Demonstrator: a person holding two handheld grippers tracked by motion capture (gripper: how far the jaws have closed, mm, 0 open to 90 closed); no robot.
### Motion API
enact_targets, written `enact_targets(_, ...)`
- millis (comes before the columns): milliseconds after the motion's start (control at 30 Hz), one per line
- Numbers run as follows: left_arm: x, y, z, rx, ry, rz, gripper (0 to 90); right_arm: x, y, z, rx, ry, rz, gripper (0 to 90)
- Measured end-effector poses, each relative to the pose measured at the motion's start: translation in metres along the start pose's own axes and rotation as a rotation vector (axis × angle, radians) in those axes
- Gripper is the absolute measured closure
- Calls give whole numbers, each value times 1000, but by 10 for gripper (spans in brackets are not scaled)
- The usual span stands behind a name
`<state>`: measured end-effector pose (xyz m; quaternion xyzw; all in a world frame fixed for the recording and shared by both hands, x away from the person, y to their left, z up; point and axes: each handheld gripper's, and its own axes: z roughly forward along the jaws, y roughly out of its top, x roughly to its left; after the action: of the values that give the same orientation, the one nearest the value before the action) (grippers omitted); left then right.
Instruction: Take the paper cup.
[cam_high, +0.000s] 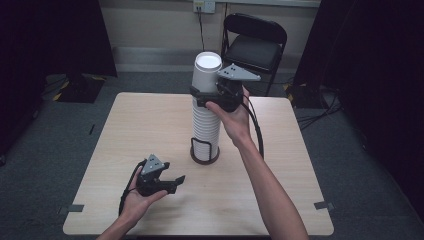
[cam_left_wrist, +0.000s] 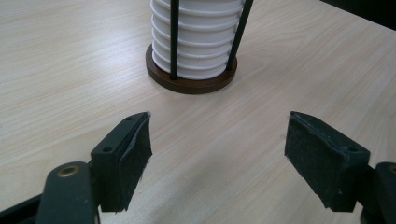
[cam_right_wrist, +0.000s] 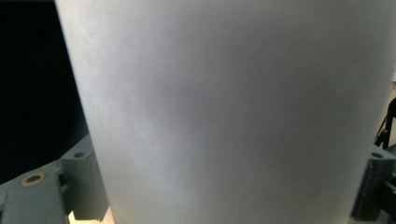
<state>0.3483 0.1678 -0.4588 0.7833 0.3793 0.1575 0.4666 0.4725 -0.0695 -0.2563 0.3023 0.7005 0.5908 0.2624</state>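
Note:
A tall stack of white paper cups (cam_high: 206, 127) stands upside down in a holder with a round brown base (cam_high: 205, 159) and black rods, at the table's middle. My right gripper (cam_high: 202, 96) is shut on the topmost cup (cam_high: 207, 70), one jaw on each side of its smooth wall (cam_right_wrist: 233, 107). Whether that cup still sits on the stack is hidden by the jaws. My left gripper (cam_high: 172, 182) rests open near the front left, empty, pointing at the holder. In the left gripper view, the ribbed cup rims (cam_left_wrist: 198, 37) and base (cam_left_wrist: 191, 85) lie beyond the spread jaws of my left gripper (cam_left_wrist: 217, 156).
The light wooden table (cam_high: 150, 130) has bare room left and right of the holder. A black folding chair (cam_high: 255, 42) stands behind its far edge. Cables trail from both grippers, and tape marks sit near the front corners (cam_high: 325, 205).

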Motion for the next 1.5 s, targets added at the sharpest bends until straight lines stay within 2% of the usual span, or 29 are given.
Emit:
enact_targets(133, 0, 0, 0, 5, -1, 1, 227, -2, 8, -4, -29, 9, 24, 116)
enact_targets(467, 0, 0, 1, 16, -10, 3, 237, -2, 25, -9, -74, 12, 34, 121)
enact_targets(633, 0, -1, 1, 12, -5, 4, 234, -2, 32, -12, -82, -3, 14, 121)
enact_targets(767, 1, -1, 2, 17, 0, 4, 229, -2, 39, -16, -113, 20, 35, 123)
enact_targets(1033, 0, -1, 2, 15, -5, 0, 230, -1, 50, -24, -146, 23, 40, 125)
enact_targets(1267, -1, -1, 4, 29, -23, -4, 240, -4, 58, -38, -156, 3, 35, 126)
enact_targets(1400, -2, 0, 4, 21, -20, 13, 233, -6, 60, -46, -166, -27, 39, 128)
enact_targets(1433, -2, 0, 4, 16, -29, 7, 222, -9, 62, -51, -176, -40, 54, 129)
enact_targets(1500, -3, 0, 4, 6, -39, 7, 207, -11, 62, -53, -179, -43, 52, 129)
